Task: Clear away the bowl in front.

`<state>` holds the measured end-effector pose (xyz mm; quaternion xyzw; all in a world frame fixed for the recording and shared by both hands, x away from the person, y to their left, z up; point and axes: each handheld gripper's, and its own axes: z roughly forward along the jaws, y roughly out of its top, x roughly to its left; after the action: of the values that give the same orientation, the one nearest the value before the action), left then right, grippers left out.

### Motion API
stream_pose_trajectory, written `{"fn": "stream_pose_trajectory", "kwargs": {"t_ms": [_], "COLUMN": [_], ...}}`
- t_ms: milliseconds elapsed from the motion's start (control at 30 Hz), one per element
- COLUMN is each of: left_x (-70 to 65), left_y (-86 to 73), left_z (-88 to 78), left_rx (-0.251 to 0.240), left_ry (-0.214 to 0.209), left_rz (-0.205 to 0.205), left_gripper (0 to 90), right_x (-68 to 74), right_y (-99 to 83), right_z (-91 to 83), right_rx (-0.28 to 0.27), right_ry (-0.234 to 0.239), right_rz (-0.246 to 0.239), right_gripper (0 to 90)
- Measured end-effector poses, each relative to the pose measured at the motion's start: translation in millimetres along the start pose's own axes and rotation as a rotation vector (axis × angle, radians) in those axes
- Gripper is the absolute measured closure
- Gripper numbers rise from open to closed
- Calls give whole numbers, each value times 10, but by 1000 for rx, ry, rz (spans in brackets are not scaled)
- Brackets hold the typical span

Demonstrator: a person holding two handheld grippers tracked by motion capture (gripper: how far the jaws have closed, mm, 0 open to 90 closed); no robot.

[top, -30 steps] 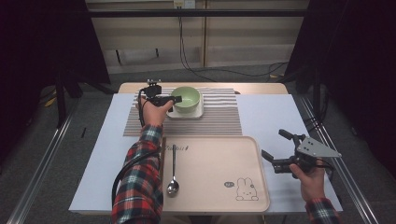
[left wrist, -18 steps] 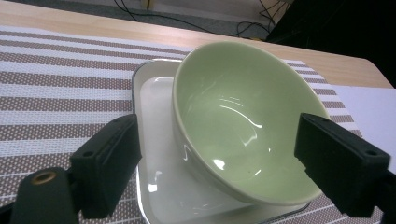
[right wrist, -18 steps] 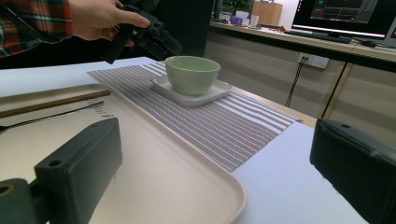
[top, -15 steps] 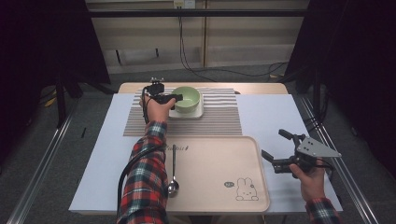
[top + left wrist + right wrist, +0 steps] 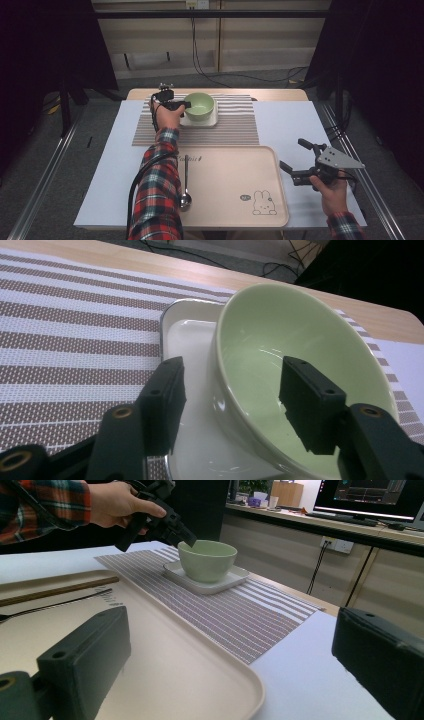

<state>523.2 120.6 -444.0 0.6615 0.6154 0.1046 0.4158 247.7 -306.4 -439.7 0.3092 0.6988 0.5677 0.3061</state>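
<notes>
Bowl (image 5: 200,106) on plate (image 5: 209,121) on placemat (image 5: 235,125), behind tray (image 5: 230,185) with spoon (image 5: 185,180).

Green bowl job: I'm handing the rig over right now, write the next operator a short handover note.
Left gripper: jaws straddle the near rim of the green bowl, one inside, one outside, and have just been closing; pads not yet pressing.
Right gripper: open, holding nothing, beside the beige tray.
Bowl sits on the white dish on the striped mat. A spoon lies on the tray.
Done: reach to bowl. Left: finish the grip, then probably lift the bowl.
</notes>
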Motion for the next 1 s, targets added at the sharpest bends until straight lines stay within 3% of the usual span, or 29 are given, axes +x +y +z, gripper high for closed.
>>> {"fn": "stream_pose_trajectory", "kwargs": {"t_ms": [367,533,667,800,900,1000], "left_x": [19,8,-17,-42,-74,-71], "left_y": [-21,-22,-39,-30,-16,-21], "left_z": [88,135,181,202,219,219], "left_rx": [49,66,85,73,85,89], "left_ry": [5,-10,26,52,48,41], "left_rz": [-52,-95,-97,-123,-113,-136], "left_gripper": [585,658,683,778,808,819], "right_x": [-6,-4,-13,-16,-16,-18], "right_y": [2,2,-1,-1,-2,-4], "right_z": [-3,0,-1,-3,-3,-4], "right_rx": [0,-1,3,4,4,6], "right_ry": [-2,-6,-1,0,-5,1], "right_rz": [-5,-2,-8,-11,-11,-8], "right_gripper": [17,17,17,17,16,16]}}
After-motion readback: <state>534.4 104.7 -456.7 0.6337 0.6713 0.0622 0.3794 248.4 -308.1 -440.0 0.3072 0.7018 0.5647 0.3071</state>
